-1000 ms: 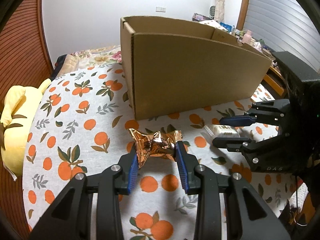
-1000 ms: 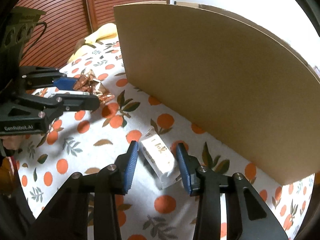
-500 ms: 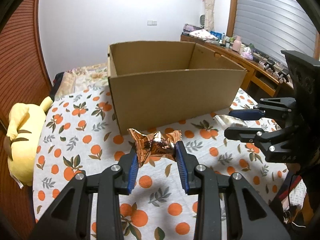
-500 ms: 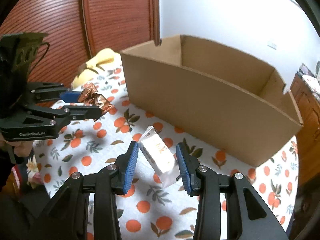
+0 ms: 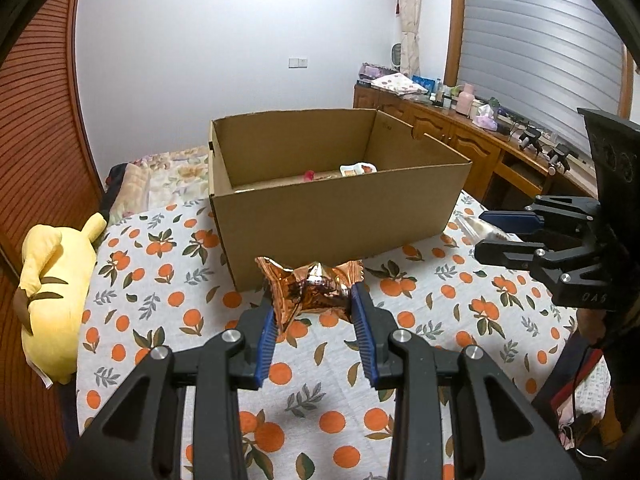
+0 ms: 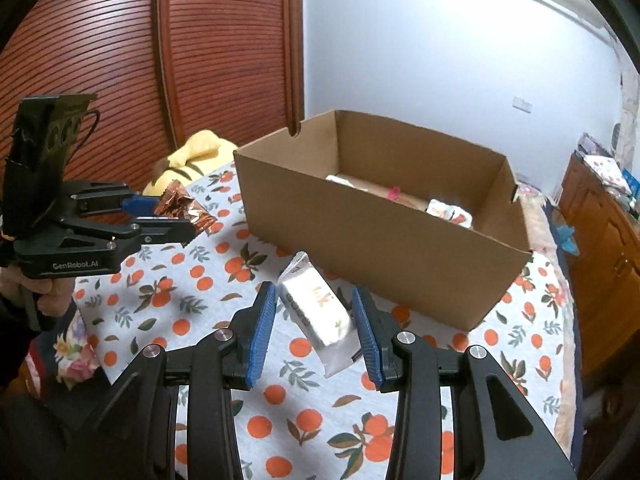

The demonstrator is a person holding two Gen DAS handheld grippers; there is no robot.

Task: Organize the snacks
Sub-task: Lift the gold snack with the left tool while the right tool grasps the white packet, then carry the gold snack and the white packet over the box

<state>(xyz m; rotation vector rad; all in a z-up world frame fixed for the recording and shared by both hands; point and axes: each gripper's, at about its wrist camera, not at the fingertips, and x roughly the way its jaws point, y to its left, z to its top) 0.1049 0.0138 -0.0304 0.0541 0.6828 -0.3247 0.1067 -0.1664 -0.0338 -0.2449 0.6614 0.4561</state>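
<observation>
Orange-print tablecloth (image 5: 168,304) under cardboard box (image 5: 336,228)

The near wall of the cardboard box (image 5: 340,216) hides most of its floor in the left wrist view; only the tops of a few snacks (image 5: 358,169) show above it, too small to identify. The right gripper (image 5: 494,232) covers most of the white packet (image 5: 472,226) there. In the right wrist view, the packet's printed lettering (image 6: 314,308) is unreadable. The yellow plush toy (image 6: 192,160) is largely hidden behind the left gripper (image 6: 180,214) and the box.
</observation>
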